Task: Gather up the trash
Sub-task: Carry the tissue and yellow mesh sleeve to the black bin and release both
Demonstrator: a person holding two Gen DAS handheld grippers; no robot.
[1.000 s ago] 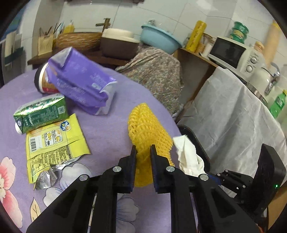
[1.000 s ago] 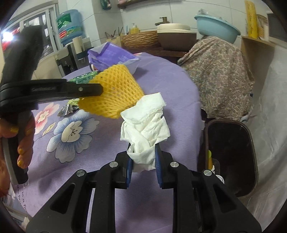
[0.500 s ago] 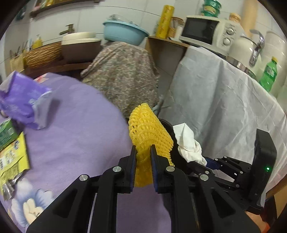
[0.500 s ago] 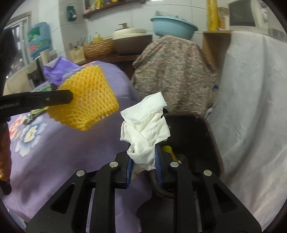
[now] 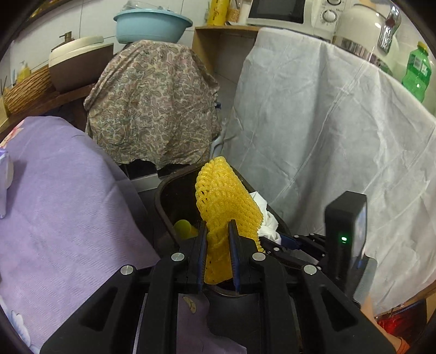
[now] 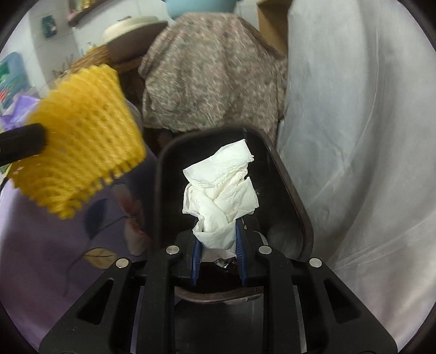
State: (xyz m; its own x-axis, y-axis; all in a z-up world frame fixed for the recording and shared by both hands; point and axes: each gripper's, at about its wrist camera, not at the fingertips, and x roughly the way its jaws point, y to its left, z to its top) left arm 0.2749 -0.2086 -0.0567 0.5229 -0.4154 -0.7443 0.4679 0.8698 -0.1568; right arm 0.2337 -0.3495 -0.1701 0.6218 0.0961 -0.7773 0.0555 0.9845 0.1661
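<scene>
Right gripper (image 6: 218,242) pinching crumpled tissue (image 6: 220,196) over bin (image 6: 297,201) | left gripper (image 5: 217,245) clamps yellow foam net (image 5: 226,201), lower centre | risk: net snags rim, spills outside

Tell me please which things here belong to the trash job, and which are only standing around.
Part of the job:
- yellow foam net, held in the left tool
- crumpled white tissue, held in the right tool
- dark trash bin beneath them

Only standing around:
- paisley cloth
- white sheet
- blue basin
- microwave
- green bottle
</scene>
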